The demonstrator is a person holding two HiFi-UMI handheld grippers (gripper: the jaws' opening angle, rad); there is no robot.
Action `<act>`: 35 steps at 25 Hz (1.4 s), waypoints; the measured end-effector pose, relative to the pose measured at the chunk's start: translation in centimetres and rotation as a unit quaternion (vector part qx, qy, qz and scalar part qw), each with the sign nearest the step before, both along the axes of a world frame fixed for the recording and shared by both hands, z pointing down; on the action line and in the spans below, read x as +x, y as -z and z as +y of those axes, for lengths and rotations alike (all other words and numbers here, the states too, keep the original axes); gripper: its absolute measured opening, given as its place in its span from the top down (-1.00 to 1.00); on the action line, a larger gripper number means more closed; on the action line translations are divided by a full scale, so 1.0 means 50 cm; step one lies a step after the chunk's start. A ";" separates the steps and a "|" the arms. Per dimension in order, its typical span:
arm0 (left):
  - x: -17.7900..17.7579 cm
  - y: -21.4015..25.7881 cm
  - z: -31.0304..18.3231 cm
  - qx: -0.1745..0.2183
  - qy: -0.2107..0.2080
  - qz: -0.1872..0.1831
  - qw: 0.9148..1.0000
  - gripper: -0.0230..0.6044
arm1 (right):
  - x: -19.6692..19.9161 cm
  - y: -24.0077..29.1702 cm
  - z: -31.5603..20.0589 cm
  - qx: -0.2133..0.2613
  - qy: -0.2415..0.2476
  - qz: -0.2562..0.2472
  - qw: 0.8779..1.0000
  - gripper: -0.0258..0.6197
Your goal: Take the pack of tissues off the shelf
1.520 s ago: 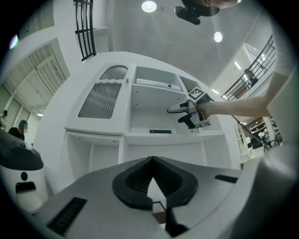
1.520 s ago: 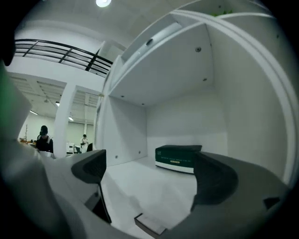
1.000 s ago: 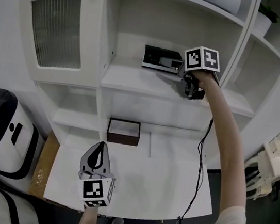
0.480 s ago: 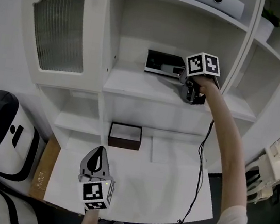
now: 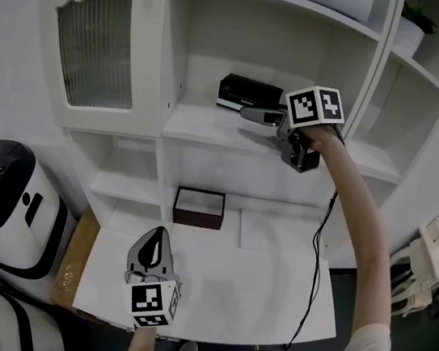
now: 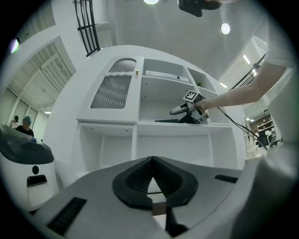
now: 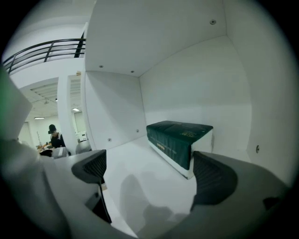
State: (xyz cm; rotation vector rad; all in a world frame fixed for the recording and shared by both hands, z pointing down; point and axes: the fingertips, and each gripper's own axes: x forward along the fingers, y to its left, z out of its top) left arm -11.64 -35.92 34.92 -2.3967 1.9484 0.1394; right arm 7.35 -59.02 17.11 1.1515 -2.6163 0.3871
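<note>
Left gripper [image 5: 156,239] hangs low over the white table [image 5: 267,292] with its jaws pressed tight together and nothing in them, so I think it has no part in the job right now. A bit past it, a small brown box [image 5: 197,218] sits at the back of the table, under the shelf [image 5: 201,131]. Up on that shelf lies the pack of tissues [image 5: 248,91], flat on its big side, far back near the rear wall. It is a long block with a dark green wrap over the top and sides, and white shows along the bottom and at the near end. It has some small print, too tiny for me to read. To the right of it is the right gripper [image 7: 149,172], held up at the end of a long bare arm. A second ago it was right up beside the pack's end, and the two looked almost stuck together from where I stand. Now there is a clear gap between them. The jaws are spread wide with only bare shelf in the middle, and the pack sits past them, more in front of the right jaw. So the pack is not grabbed yet. I think the gripper must slide forward and a bit sideways before it can close.
</note>
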 end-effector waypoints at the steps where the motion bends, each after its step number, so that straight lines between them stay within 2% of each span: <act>1: 0.000 0.001 0.006 0.001 0.001 -0.001 1.000 0.93 | -0.014 -0.001 0.017 0.000 0.014 0.005 1.000 -0.90; 8: 0.010 0.001 0.040 0.003 0.004 -0.006 1.000 0.93 | -0.119 -0.002 0.105 -0.001 0.099 0.016 0.995 -0.90; 11: 0.003 0.001 0.049 0.002 0.012 -0.005 1.000 0.93 | -0.139 -0.005 0.115 -0.001 0.114 0.025 0.993 -0.90; 17: -0.008 -0.004 0.046 -0.003 0.017 0.000 1.000 0.93 | -0.094 -0.003 0.097 0.001 0.082 0.047 0.996 -0.90; 23: 0.011 -0.006 0.032 -0.003 0.004 -0.007 1.000 0.93 | -0.014 -0.024 0.040 -0.022 0.034 0.095 0.995 -0.90; 26: 0.009 -0.009 0.017 -0.005 0.002 -0.009 1.000 0.93 | 0.010 -0.030 0.006 -0.027 0.013 0.102 0.994 -0.90; 30: -0.001 -0.016 -0.005 -0.011 0.004 -0.010 1.000 0.93 | 0.014 -0.034 -0.028 -0.033 0.001 0.087 0.996 -0.90; 35: -0.006 -0.032 -0.028 -0.020 0.005 -0.005 1.000 0.93 | -0.004 -0.045 -0.054 -0.032 0.006 0.103 0.994 -0.90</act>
